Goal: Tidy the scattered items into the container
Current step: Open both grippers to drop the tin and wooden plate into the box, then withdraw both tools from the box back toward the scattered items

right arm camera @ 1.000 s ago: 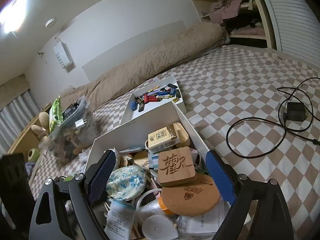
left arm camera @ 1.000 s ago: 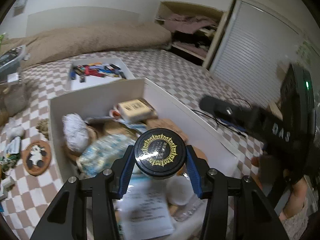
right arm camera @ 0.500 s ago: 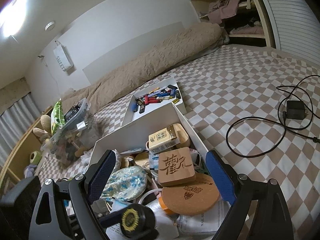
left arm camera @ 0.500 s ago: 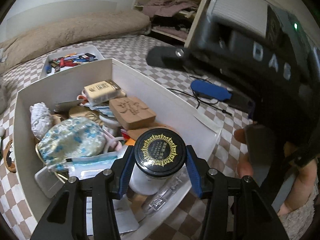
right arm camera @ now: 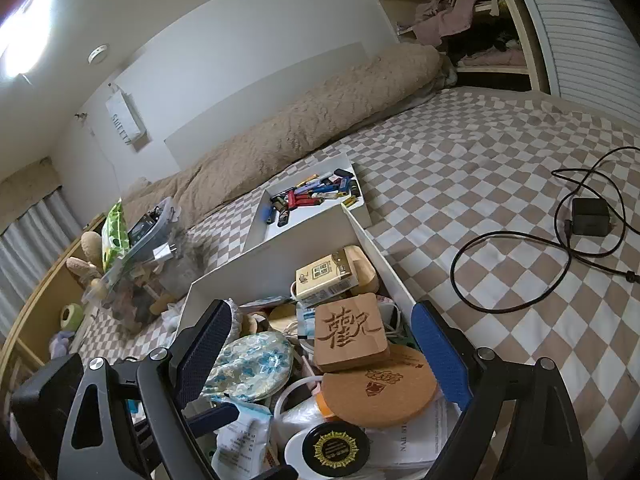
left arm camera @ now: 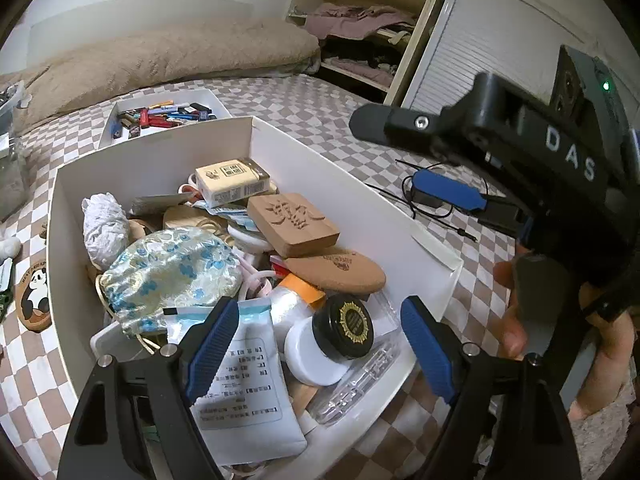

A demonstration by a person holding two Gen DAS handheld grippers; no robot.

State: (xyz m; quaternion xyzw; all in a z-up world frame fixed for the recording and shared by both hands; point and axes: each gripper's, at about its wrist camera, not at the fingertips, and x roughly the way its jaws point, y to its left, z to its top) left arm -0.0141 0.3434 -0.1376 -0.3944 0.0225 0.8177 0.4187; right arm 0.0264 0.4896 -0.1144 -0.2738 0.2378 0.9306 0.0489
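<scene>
Left gripper (left arm camera: pixel 320 344) fingers wide, empty, above the black-lidded jar (left arm camera: pixel 334 338) resting lower centre in the white box (left arm camera: pixel 360 184); right gripper (right arm camera: pixel 320 364) wide, empty too; drop-off step looks done; next: fetch the panda coaster (left arm camera: pixel 34 296), far left.

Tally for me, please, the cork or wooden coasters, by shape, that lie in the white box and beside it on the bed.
Square carved wooden coaster: 1
Round cork coaster: 1
Round panda coaster, outside the white box: 1
Total: 3
</scene>
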